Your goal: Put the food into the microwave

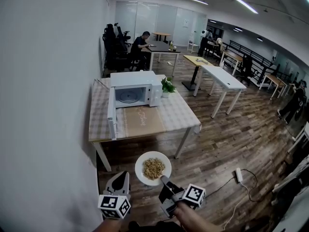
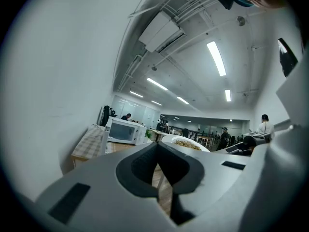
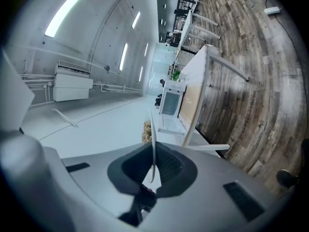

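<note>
At the far left a bare white wall (image 1: 48, 81) is seen, and against it a table (image 1: 178, 112) covered with a checked cloth. On the table a white microwave (image 1: 133, 92) is set with its door (image 1: 112, 114) swung fully open to the left, and a small plant (image 1: 167, 86) is placed just beside its right side. Well short of the table, over the wooden floor (image 1: 231, 129), the left gripper (image 1: 122, 175) is held level; its jaws are pressed together with nothing between them, as its own view (image 2: 157, 146) shows. Just to its right a white plate (image 1: 141, 170) heaped with food (image 1: 154, 168) is carried in the air, apart from the table and the microwave. Its near rim is pinched by the right gripper (image 1: 164, 179), whose jaws are closed on the thin edge (image 3: 153, 129). Further right, white desks (image 1: 222, 79) and a power strip (image 1: 238, 174) on the floor are seen.
</note>
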`<state>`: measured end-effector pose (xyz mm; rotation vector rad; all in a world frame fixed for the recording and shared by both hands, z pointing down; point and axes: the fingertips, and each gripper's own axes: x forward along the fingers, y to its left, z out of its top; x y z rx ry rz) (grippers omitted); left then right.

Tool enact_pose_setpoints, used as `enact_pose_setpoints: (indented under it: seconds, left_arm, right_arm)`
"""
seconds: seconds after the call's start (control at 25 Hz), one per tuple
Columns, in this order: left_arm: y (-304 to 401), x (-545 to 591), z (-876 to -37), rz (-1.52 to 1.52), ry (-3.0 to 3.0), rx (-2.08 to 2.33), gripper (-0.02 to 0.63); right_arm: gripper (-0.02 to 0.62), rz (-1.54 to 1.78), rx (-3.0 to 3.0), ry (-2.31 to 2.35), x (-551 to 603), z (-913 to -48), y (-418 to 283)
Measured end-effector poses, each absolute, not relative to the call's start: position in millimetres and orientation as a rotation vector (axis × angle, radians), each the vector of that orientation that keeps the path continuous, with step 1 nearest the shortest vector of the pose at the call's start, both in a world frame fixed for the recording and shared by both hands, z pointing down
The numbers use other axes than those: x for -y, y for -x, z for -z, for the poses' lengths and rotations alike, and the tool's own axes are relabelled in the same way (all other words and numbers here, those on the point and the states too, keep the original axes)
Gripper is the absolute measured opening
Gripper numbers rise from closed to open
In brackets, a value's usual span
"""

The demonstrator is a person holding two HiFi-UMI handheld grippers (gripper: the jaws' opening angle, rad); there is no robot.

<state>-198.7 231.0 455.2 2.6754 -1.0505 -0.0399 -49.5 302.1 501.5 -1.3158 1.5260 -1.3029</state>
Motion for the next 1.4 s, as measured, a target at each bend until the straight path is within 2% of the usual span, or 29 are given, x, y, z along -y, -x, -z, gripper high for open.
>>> enact_pose_setpoints:
  seconds: [0.68,1.4]
  left_arm:
    - [200.3,-179.6,-467.5,-0.004,-2.682,1.071,0.008]
    - [107.0,-69.9,-466.7,-0.073,-2.684,1.119,0.008]
  right_arm:
    - [0.017,1.284,-1.511,1.274,-243.2,-509.2,41.9]
    - [0.016,1.329,-1.546,1.192,-120.2,-511.2,-49.4]
